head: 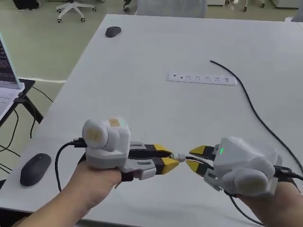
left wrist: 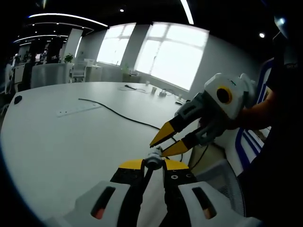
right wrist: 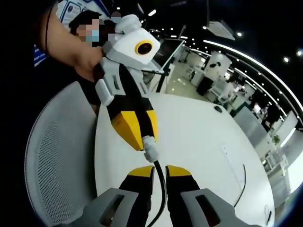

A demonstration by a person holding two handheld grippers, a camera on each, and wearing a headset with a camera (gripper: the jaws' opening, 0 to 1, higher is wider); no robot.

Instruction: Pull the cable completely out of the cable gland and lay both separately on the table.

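Observation:
A small grey cable gland (head: 179, 156) is held above the table's near edge, and my left gripper (head: 174, 157) is shut on it from the left. A thin black cable (head: 201, 160) runs out of the gland to the right. It passes between the jaws of my right gripper (head: 190, 157), which stand slightly apart around it. In the left gripper view the gland (left wrist: 153, 160) sits between my own jaws, with the right gripper (left wrist: 157, 149) just beyond it. In the right gripper view the cable (right wrist: 162, 184) runs down between my jaws from the gland (right wrist: 150, 149).
On the white table (head: 142, 94) a white power strip (head: 201, 78) lies mid-table, its black cord (head: 255, 113) running to the right edge. A dark mouse (head: 113, 31) lies at the far end and another mouse (head: 35, 169) near left. A laptop (head: 7, 80) stands beyond the left edge.

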